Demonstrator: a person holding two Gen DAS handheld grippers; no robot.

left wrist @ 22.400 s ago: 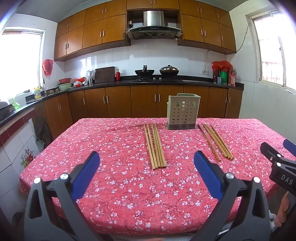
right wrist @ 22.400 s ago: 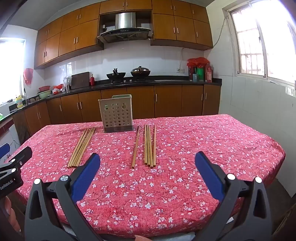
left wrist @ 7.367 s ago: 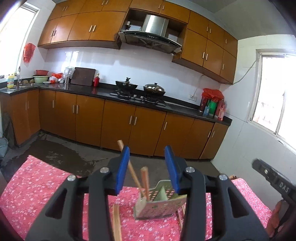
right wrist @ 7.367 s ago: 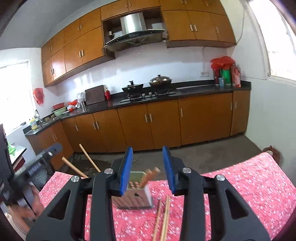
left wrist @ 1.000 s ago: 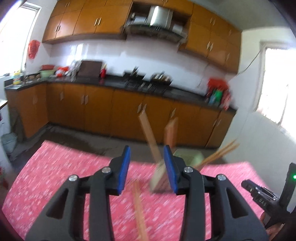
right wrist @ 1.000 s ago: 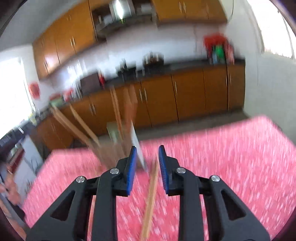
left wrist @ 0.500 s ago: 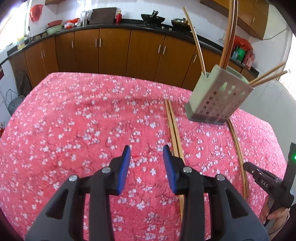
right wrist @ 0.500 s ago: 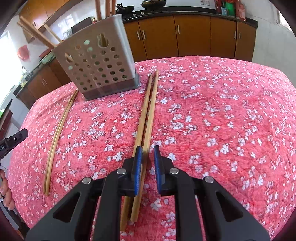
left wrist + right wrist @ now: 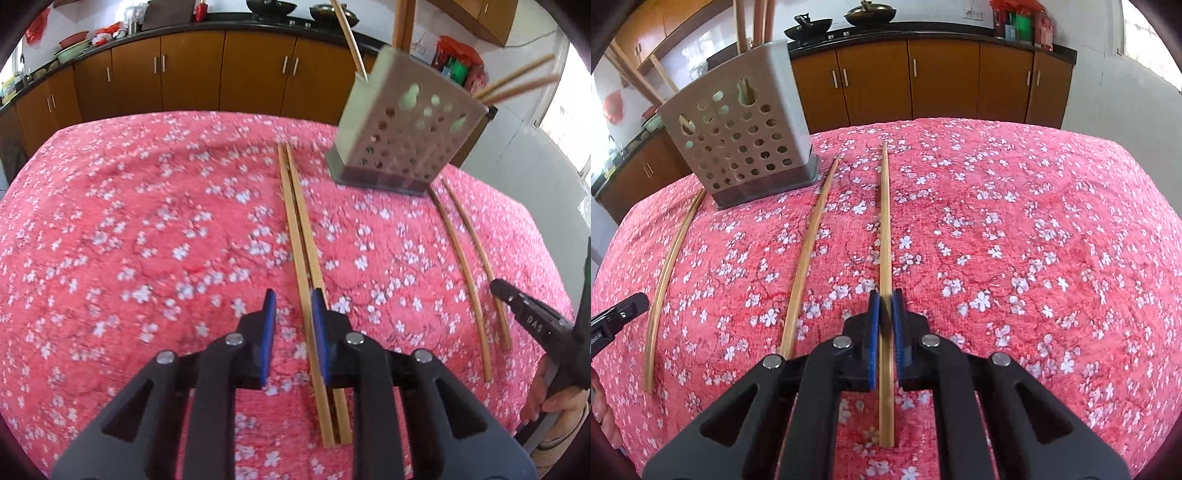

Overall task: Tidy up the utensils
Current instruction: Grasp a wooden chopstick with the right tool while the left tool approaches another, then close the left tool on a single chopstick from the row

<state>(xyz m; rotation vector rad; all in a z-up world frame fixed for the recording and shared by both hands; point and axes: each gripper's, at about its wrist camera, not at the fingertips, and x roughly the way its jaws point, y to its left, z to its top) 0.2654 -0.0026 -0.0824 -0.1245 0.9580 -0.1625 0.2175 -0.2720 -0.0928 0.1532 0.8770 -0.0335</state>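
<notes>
A perforated grey utensil holder (image 9: pixel 399 147) (image 9: pixel 746 147) stands on the red flowered tablecloth (image 9: pixel 147 240) with several chopsticks sticking out of it. Two chopsticks (image 9: pixel 299 229) lie side by side in front of it. My left gripper (image 9: pixel 292 325) is low over them with its jaws closing; the left stick of the pair lies between the pads, close to the right pad, and the left pad stands clear of it. My right gripper (image 9: pixel 885 325) is shut on a single chopstick (image 9: pixel 885 221) that lies flat on the cloth. A second chopstick (image 9: pixel 809 258) lies just left of it.
In the left wrist view two more chopsticks (image 9: pixel 465 273) lie right of the holder, with the right gripper (image 9: pixel 532 325) and a hand over their near ends. Brown kitchen cabinets (image 9: pixel 942 77) run behind the table. The table edge drops off near the bottom of both views.
Both grippers came down to the tablecloth. The right jaws shut on one chopstick, and its neighbour now lies apart to the left. The left jaws narrowed around a stick of the other pair.
</notes>
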